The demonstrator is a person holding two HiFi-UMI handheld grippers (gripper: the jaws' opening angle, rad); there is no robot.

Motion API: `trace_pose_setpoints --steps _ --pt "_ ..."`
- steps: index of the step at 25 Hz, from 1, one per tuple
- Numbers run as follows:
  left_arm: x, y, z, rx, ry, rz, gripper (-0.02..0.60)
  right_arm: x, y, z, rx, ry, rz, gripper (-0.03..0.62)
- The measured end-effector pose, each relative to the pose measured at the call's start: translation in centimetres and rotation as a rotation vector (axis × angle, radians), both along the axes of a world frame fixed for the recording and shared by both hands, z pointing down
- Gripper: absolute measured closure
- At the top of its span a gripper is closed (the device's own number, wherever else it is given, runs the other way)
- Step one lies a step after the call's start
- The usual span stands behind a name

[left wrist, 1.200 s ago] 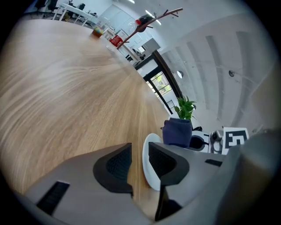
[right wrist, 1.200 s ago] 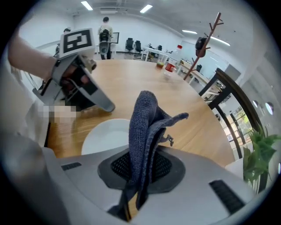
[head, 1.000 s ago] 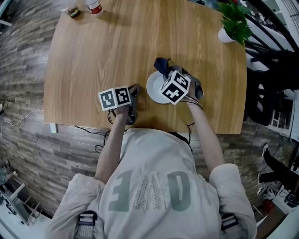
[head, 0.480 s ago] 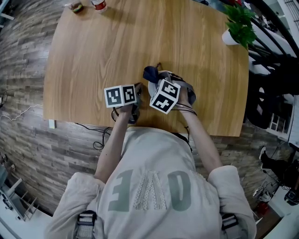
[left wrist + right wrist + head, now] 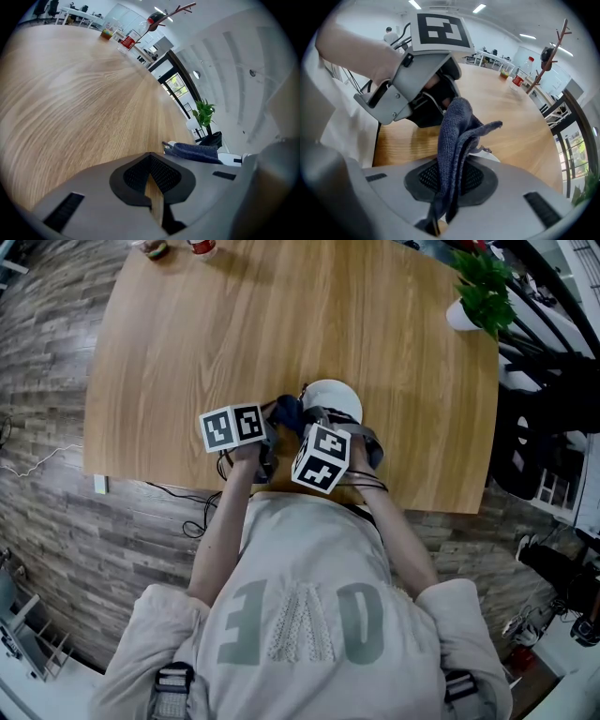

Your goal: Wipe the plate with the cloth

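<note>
A white plate point(image 5: 336, 397) lies near the table's front edge. My right gripper point(image 5: 298, 423) is shut on a dark blue cloth point(image 5: 285, 410), which bunches at the plate's left rim. In the right gripper view the cloth point(image 5: 457, 140) hangs folded between the jaws, with a sliver of plate point(image 5: 486, 153) behind it. My left gripper point(image 5: 270, 427) sits just left of the cloth, shut and empty. In the left gripper view its jaws point(image 5: 152, 183) meet over bare wood, and the cloth point(image 5: 194, 152) and plate rim point(image 5: 230, 158) show at the right.
The wooden table point(image 5: 234, 324) holds a bottle point(image 5: 199, 247) and a jar point(image 5: 155, 250) at its far left corner and a potted plant point(image 5: 476, 292) at the far right. The table's front edge runs close below both grippers.
My right gripper has dragged the cloth leftward across the plate, up to the left gripper, baring most of the plate. The left gripper has stayed put.
</note>
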State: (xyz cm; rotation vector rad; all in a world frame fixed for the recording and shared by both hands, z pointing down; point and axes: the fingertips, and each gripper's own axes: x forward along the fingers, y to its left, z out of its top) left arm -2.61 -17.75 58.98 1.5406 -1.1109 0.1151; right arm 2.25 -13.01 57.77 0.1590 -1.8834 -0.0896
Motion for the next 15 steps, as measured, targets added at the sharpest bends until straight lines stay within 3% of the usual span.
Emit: trace_pose_setpoints --steps 7,11,13,15 --pt "0.3 0.1 0.0 0.003 -0.024 0.024 0.577 0.4 0.1 -0.2 -0.008 -0.005 0.012 0.54" --pt "0.2 0.0 -0.3 0.011 0.0 0.016 0.577 0.5 -1.7 -1.5 0.047 -0.049 0.068 0.54" --pt "0.7 -1.3 -2.9 0.083 0.076 -0.04 0.577 1.0 -3.5 -3.0 0.081 -0.114 0.143 0.54" --pt "1.8 -3.5 -7.5 0.251 0.138 -0.079 0.576 1.7 -5.6 -5.6 0.115 -0.228 0.253 0.54"
